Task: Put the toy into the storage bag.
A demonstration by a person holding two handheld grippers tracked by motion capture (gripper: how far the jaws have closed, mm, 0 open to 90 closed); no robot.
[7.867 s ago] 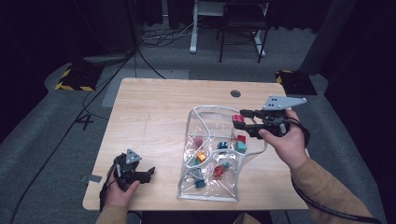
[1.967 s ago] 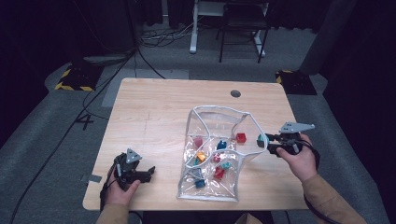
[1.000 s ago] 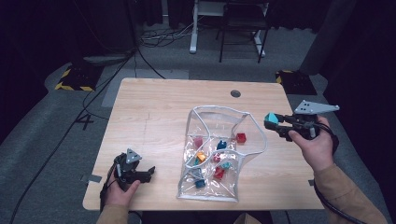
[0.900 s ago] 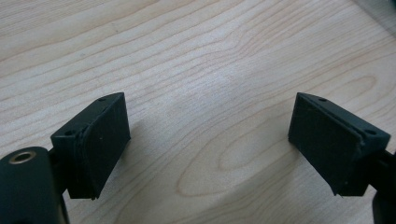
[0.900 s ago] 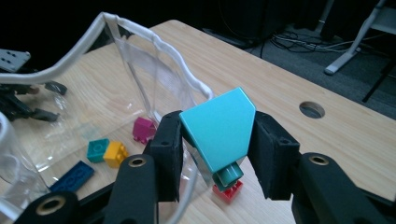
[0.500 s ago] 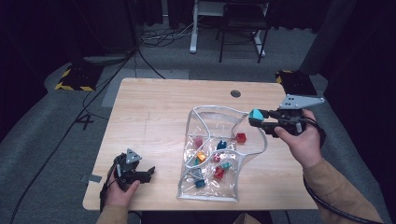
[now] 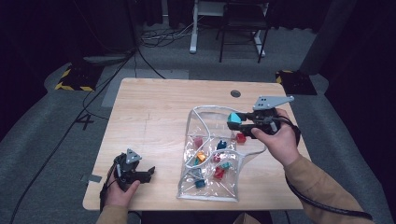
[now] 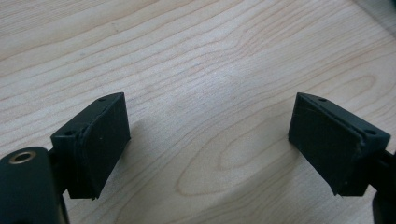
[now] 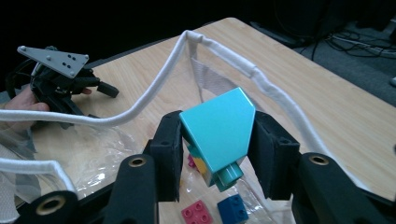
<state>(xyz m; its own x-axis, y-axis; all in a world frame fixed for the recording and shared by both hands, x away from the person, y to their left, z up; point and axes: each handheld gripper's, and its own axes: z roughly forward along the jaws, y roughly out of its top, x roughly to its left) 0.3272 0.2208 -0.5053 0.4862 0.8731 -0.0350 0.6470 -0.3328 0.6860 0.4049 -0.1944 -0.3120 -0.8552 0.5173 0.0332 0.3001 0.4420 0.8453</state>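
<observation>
right gripper (image 7: 239,119): jaws clamped on a teal block (image 7: 234,118), one pad on each side face. In the right gripper view the block (image 9: 218,134) sits between the pads (image 9: 167,156), stud end pointing down and back toward the camera, sloped face up.

block position: held in the air above the far end of the clear bag (image 7: 212,161), just inside the white rim (image 7: 198,113) on the high view. Not touching the bag.

bag: lies flat on the table (image 7: 159,107), long axis running from the person's edge toward the far side, mouth propped open at the far end. Loose blocks already inside: a red one (image 7: 240,137), an orange one (image 7: 201,156), blue and pink ones (image 9: 196,213) directly under the jaws.

key relation: the bag opening is below and slightly to the person's side of the held block. The rim cord (image 9: 140,109) arcs in front of the jaws, so the drop path looks clear only straight down, I'd say.

likely step: carrying the block over the mouth for release into the bag.

left gripper (image 7: 142,175): jaws wide apart, nothing between them, resting over bare wood (image 8: 205,93) at the near left corner. Well apart from the bag.

nearer hand: right, clearly. Left is not involved.

risk: block could catch the rim or land outside if released before it clears the cord.
</observation>
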